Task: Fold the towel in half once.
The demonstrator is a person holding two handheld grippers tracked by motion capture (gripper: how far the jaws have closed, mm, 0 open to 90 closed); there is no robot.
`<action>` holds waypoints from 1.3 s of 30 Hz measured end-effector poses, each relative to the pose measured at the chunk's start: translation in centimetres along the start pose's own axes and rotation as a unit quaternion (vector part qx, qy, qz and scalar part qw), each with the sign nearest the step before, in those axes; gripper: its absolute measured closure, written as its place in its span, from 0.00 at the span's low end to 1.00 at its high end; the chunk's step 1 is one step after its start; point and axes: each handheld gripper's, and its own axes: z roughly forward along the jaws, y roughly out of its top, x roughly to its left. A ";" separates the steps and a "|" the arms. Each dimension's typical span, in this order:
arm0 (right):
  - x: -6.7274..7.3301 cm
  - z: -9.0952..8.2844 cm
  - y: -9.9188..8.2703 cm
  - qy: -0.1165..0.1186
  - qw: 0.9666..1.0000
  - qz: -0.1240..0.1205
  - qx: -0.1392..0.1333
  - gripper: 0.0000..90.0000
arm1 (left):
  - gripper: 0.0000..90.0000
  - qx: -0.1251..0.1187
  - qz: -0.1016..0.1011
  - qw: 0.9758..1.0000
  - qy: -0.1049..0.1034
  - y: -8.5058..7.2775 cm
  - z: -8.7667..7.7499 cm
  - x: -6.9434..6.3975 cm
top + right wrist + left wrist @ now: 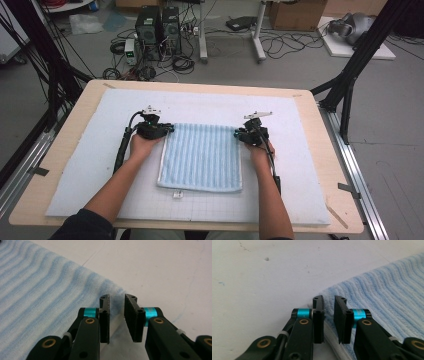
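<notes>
The jaws of the left gripper (328,315) stand a little apart, with a narrow gap, and the far left corner of the blue towel (387,300) lies in this gap; the pads do not press it. The jaws of the right gripper (117,315) are also slightly open, over the far right corner of the towel, without a grip. The folded towel lies flat in the middle of a white mat (90,165) on the bench (65,145), between both hands.
</notes>
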 end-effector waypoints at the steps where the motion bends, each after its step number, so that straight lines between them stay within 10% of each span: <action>1: -0.2 -0.3 0.0 0.004 1.000 0.001 -0.005 0.80 | 0.79 0.001 0.005 1.000 -0.005 0.0 -0.1 0.0; 6: -0.3 -2.2 -0.3 0.017 0.999 -0.004 -0.033 0.70 | 0.66 -0.030 0.020 0.998 -0.050 0.0 -1.2 0.2; 9: -0.3 -3.5 -0.7 0.025 0.999 -0.003 -0.042 0.60 | 0.63 -0.083 0.049 0.993 -0.067 -0.2 -2.5 -0.1; 14: -0.5 -5.5 -1.6 0.036 0.998 0.017 -0.050 0.35 | 0.48 -0.113 0.041 0.988 -0.096 -0.7 -4.3 -0.4; 22: 1.2 -8.3 -3.4 0.044 0.994 -0.012 -0.098 0.18 | 0.24 -0.148 0.030 0.985 -0.081 -1.4 -7.0 -0.8; 31: 0.9 -9.8 -4.6 0.045 0.992 -0.030 -0.114 0.13 | 0.21 -0.180 0.026 0.979 -0.092 -2.4 -8.6 -0.5; 39: 0.7 -9.6 -4.5 0.037 0.992 -0.033 -0.118 0.13 | 0.21 -0.174 0.020 0.980 -0.095 -2.4 -8.5 -0.4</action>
